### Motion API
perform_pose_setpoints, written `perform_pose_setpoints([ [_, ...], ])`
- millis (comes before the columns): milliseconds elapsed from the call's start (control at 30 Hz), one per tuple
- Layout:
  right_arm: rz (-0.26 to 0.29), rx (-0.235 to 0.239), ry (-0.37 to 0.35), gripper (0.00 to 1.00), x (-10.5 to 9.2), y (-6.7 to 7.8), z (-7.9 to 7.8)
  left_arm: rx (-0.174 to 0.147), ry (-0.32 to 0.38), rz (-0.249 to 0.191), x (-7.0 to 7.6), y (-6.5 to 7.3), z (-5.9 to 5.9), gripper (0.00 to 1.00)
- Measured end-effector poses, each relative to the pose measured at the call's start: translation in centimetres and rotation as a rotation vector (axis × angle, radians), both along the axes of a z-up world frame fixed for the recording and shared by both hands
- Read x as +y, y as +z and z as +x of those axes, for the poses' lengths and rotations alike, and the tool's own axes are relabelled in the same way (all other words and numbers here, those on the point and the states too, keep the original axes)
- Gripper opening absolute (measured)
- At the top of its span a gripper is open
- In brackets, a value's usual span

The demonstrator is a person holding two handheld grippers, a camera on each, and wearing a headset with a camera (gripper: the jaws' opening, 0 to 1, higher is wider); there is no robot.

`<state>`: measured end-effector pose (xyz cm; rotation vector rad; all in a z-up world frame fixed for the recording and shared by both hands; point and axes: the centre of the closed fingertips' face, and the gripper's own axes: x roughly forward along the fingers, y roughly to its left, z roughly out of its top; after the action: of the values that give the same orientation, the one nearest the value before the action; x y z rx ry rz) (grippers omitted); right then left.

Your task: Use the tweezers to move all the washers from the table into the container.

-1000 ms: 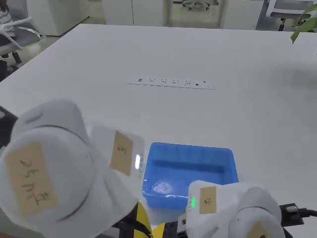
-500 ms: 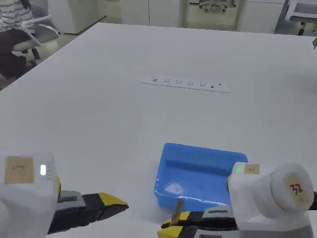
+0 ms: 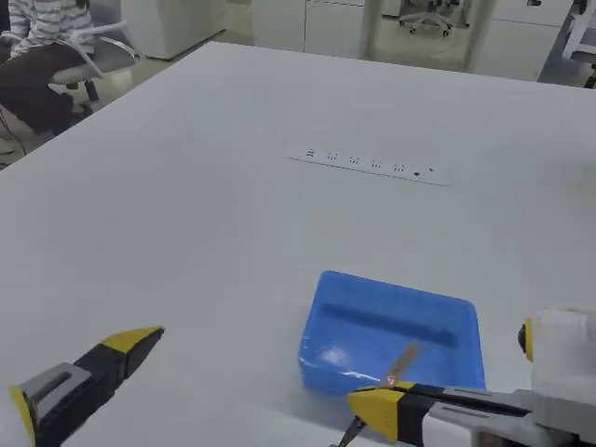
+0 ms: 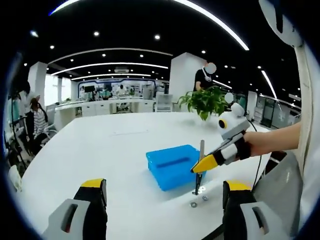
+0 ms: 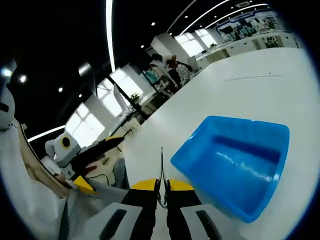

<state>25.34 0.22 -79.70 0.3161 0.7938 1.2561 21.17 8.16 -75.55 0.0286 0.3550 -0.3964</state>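
A blue container (image 3: 391, 331) stands on the white table (image 3: 233, 214), near its front edge. My right gripper (image 3: 372, 408) is shut on slim metal tweezers (image 3: 402, 358), just in front of the container. In the left gripper view the tweezers (image 4: 200, 167) point down over two small washers (image 4: 198, 201) on the table beside the container (image 4: 172, 165). My left gripper (image 4: 162, 195) is open with nothing between its jaws, and sits to the left of the container (image 3: 135, 340). The right gripper view shows the tweezers (image 5: 161, 167) in the shut jaws, the container (image 5: 240, 160) to their right.
A flush power strip (image 3: 368, 166) lies in the table further back. A seated person (image 3: 42, 37) is off the far left corner. A potted plant (image 4: 207, 102) and a standing person (image 4: 205, 75) are beyond the table. The table's front edge is close to the washers.
Both grippers have drawn back from close to the headset to the bottom corners of the head view. The tweezers now stick up in front of the container.
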Motion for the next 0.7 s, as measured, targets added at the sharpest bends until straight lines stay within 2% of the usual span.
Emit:
perform_pose_setpoints([
  [67,0.016,-0.007,-0.024,0.03,-0.6,0.9,0.3,-0.022,0.001,0.028,0.0,0.0,0.2,0.98],
  [133,0.027,-0.019,-0.048,0.03,-1.3,1.9,0.6,-0.024,0.018,0.031,0.4,-0.3,0.6,0.98],
  [200,0.031,-0.034,-0.072,0.03,-2.0,2.7,1.0,0.000,0.047,-0.006,0.6,-0.7,0.7,0.98],
  [233,0.027,-0.055,-0.094,0.03,-2.5,3.1,1.5,-0.010,0.026,-0.047,0.0,-0.5,0.7,0.98],
  [367,0.000,-0.117,-0.152,0.03,-4.3,3.8,3.2,-0.071,-0.018,-0.046,-1.0,0.4,0.8,0.98],
  [400,-0.012,-0.141,-0.160,0.03,-4.6,3.9,3.7,-0.079,-0.027,-0.060,-1.2,0.6,0.8,0.98],
  [533,-0.019,-0.180,-0.209,0.03,-5.5,4.2,5.3,-0.110,-0.021,-0.083,-1.1,1.3,1.0,0.98],
  [633,-0.046,-0.221,-0.247,0.03,-6.0,3.9,6.8,-0.116,-0.001,-0.112,-0.6,1.5,1.1,0.98],
  [700,-0.069,-0.231,-0.259,0.03,-6.1,3.3,7.5,-0.107,0.001,-0.118,-0.5,1.3,1.1,0.98],
])
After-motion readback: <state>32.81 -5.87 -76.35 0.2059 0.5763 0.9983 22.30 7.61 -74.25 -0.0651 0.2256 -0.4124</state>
